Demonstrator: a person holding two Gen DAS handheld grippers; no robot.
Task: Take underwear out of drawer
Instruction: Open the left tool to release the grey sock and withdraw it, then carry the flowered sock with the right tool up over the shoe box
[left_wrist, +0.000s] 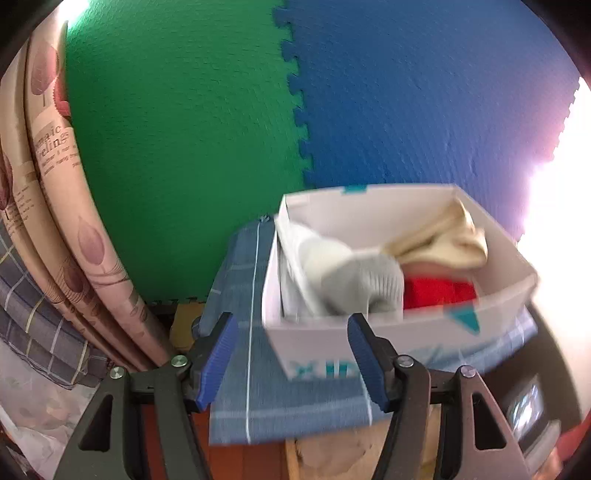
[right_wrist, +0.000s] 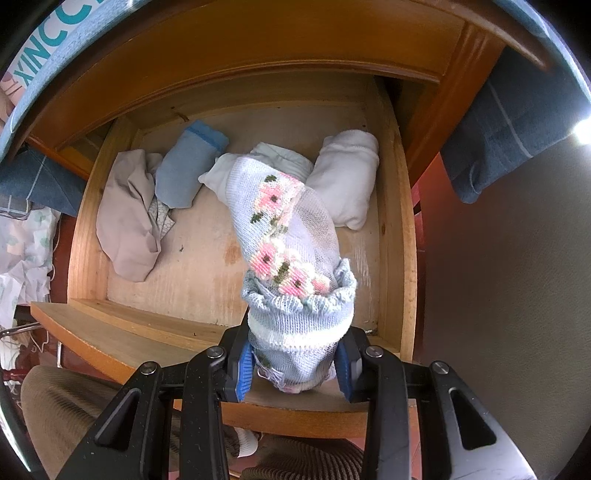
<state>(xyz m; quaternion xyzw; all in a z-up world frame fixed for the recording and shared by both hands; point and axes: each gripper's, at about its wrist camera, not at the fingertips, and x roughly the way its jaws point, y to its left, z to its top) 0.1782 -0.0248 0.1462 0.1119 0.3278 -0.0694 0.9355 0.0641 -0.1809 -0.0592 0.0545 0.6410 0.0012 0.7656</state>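
Your right claw (right_wrist: 293, 363) pinches the flowered blue underwear (right_wrist: 291, 266), which hangs from its tips above the open drawer (right_wrist: 207, 236). Your left claw (left_wrist: 291, 363) stands wide with nothing between its tips, near the white box (left_wrist: 406, 332).

Left tongs (left_wrist: 291, 362) apart, right tongs (right_wrist: 295, 363) clamped.

The left gripper (left_wrist: 291, 363) stands open before a white box (left_wrist: 424, 332) holding grey, cream and red garments

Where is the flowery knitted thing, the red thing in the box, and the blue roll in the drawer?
flowery knitted garment (right_wrist: 291, 236), right wrist view, its pink flowers
red garment (left_wrist: 439, 291), left wrist view, its middle
blue roll (right_wrist: 186, 166), right wrist view, its middle
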